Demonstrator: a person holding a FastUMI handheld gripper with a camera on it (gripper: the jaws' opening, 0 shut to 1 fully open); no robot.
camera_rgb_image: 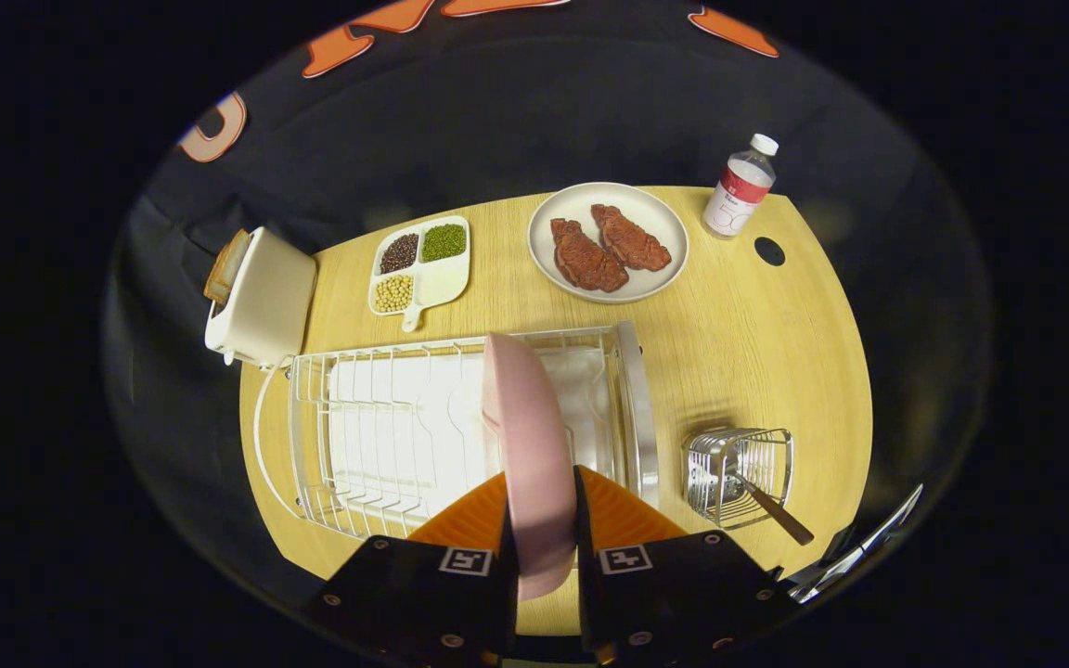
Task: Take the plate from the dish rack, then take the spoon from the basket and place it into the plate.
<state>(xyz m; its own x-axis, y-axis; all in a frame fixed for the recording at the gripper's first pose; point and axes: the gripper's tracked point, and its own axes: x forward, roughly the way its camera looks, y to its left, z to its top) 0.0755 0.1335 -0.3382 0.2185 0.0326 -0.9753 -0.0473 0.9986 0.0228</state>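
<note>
The pink plate [527, 445] stands on its edge between the fingers [542, 547], so its face cannot be seen. Its bottom part is hidden by the fingers, and they press on it from both sides. The plate covers part of the white dish rack [386, 427] behind it. The near edge of the desk [757, 353] is hidden behind the fingers.

The spoon [766, 506] sits in the wire basket [739, 473]; its bowl end is down inside the wires and hard to make out. The words on the bottle [739, 190] are too small to read. The bread [226, 264] in the toaster [264, 297] shows just its top.
</note>
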